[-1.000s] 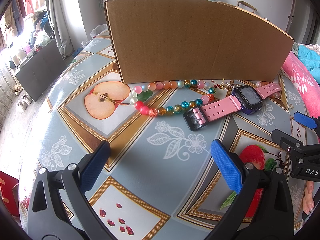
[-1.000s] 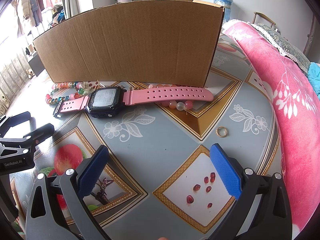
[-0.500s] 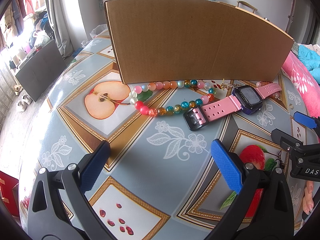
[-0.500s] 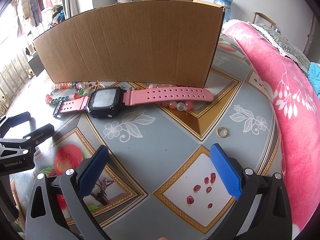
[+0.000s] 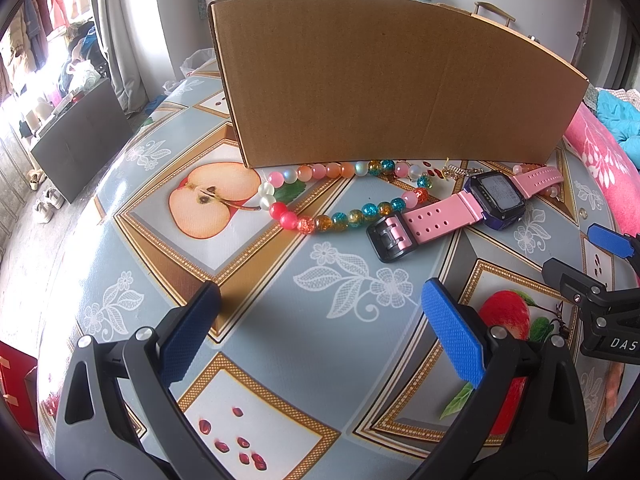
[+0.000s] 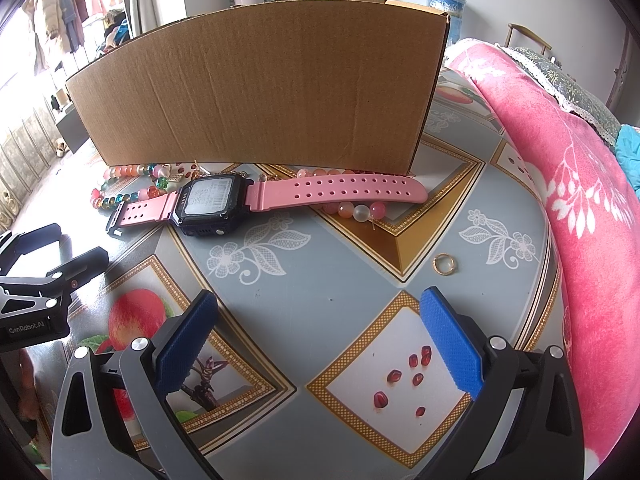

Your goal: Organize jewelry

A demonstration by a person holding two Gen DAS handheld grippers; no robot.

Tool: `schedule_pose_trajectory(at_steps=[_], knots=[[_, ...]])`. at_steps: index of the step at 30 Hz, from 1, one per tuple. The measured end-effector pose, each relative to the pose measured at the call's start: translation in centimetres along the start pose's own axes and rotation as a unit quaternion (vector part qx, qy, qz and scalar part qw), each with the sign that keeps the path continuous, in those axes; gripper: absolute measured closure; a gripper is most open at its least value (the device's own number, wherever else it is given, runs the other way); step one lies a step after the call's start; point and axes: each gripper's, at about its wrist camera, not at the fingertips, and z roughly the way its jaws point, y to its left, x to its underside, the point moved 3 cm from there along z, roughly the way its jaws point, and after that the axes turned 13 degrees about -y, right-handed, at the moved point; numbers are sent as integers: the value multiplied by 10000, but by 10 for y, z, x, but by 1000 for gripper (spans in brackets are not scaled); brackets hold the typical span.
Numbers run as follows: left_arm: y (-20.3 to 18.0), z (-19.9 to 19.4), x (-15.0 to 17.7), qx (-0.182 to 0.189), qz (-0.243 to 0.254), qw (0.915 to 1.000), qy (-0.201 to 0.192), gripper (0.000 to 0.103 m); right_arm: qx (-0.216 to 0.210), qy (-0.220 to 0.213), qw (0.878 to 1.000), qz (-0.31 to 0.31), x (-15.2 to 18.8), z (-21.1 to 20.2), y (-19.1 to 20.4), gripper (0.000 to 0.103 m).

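Note:
A cardboard box [image 5: 384, 80] stands on the table; it also shows in the right wrist view [image 6: 260, 92]. In front of it lie a colourful bead bracelet [image 5: 340, 216], a pink-strapped watch [image 5: 496, 200] and a few pale pink beads [image 6: 356, 210]. The watch [image 6: 208, 204] lies flat. A small gold ring [image 6: 443, 264] lies to the right. My left gripper [image 5: 316, 332] is open and empty, short of the bracelet. My right gripper [image 6: 318, 332] is open and empty, short of the watch and ring.
The table [image 5: 304, 320] has a fruit-print cloth. A pink blanket [image 6: 560, 184] lies along the table's right edge. The right gripper's body shows in the left wrist view [image 5: 600, 304]. Floor and furniture lie beyond the left edge.

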Motion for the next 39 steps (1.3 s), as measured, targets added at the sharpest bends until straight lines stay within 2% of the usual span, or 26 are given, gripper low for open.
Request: schedule_pose_trajectory(at_steps=[6,9,12,15,19,22,24,27,29,31,32,34,36,38,39], knots=[[0,-9,0,161,139,9997,69,6,-49,97,9999,-70,-1,2,-2,5],[-7,-15,5,261,419,9988,-41,8,83,103,9999,-64,-6,0,-11,5],[-18,-28,2,475,839,9949,-281,27,-113,-111,9999,-39,-19,-11,-20,5],[-24,-31,-4,828,899,9920,-326,31,-316,-295,9991,-10,-32,-21,-26,5],[-39,-27,-15,1428,1129,9829,-291,41,-930,-194,9955,58,-48,-22,-29,5],[-56,-24,-22,1701,1581,9721,-328,43,-1262,12,9920,40,-51,-18,-24,5],[-67,-21,-27,1797,1876,9648,-400,43,-1655,239,9857,221,-51,-10,-21,10],[-83,-11,-31,1847,2295,9550,-353,43,-2029,590,9755,613,-50,5,-20,21],[-93,-6,-31,1950,2405,9503,-331,43,-2277,796,9661,923,-48,16,-22,28],[-99,3,-35,2051,2446,9472,-307,43,-2382,901,9597,1191,-46,23,-24,33],[-102,6,-36,2183,2455,9441,-285,43,-2524,953,9525,1413,-46,26,-27,35],[-107,13,-37,2248,2548,9401,-274,48,-2694,1012,9441,1610,-44,31,-29,36],[-114,19,-38,2154,2759,9362,-313,53,-2642,1000,9454,1623,-42,32,-30,36],[-117,20,-38,2182,2842,9332,-263,54,-2420,913,9549,1459,-40,33,-28,36],[-119,22,-39,2200,2861,9323,-243,54,-2482,914,9517,1561,-39,33,-30,36]])
